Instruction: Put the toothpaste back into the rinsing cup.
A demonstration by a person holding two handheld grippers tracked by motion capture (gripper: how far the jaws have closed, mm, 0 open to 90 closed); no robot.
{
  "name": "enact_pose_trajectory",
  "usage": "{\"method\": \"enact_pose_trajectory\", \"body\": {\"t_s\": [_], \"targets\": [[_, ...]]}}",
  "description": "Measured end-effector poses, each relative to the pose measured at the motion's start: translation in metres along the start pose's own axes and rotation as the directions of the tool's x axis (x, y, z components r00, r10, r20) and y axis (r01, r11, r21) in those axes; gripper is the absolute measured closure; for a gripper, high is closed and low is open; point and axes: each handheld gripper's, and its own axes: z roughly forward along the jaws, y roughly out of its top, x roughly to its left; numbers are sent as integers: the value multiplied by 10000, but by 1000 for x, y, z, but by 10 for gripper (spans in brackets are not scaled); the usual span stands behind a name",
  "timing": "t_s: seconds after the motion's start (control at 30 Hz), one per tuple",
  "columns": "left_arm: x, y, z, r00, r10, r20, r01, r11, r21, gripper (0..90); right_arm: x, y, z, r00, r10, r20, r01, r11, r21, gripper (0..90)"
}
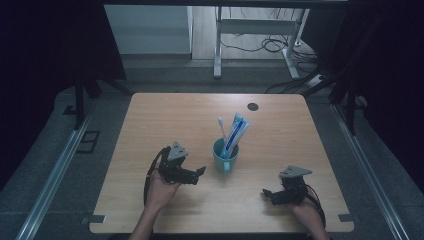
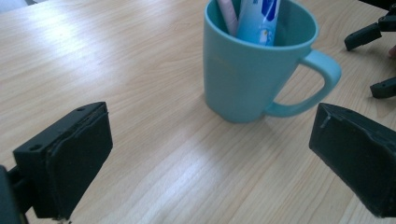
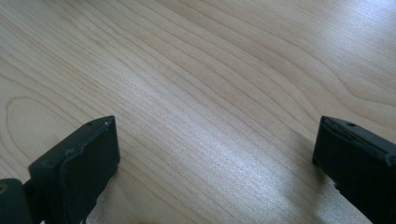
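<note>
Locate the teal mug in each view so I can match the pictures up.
High view: the teal mug stands near the table's middle, between the two hand-held grippers, closer to the left one.
Left gripper view: the mug is at upper centre, upright, handle pointing right.
Right gripper view: not in it.
Shared landmark: the blue-and-white tube standing in the mug.

One table of light wood, and on it one teal mug with a single handle. Standing in that mug: one toothbrush and, as far as the high view lets me count, two toothpaste tubes leaning together, though the left gripper view makes out just one tube face. Two grippers are over the table, the left gripper and the right gripper, two black fingers each. One dark round spot sits near the far edge.
</note>
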Motion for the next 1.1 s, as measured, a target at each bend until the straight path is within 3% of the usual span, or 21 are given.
{"method": "enact_pose_trajectory", "body": {"t_s": [0.5,0.8,1.1], "targets": [[7,-34,-11,9989,-216,-407,225,9995,207,1,0,0,0,10000,44,-1,-44,10000,24,4],[9,-55,-9,9975,-479,-513,507,9972,553,2,0,0,0,10000,14,9,-14,10000,-8,6],[9,-66,-2,9968,-540,-596,601,9925,1069,2,0,0,0,10000,17,6,-17,10000,-9,7]]}}
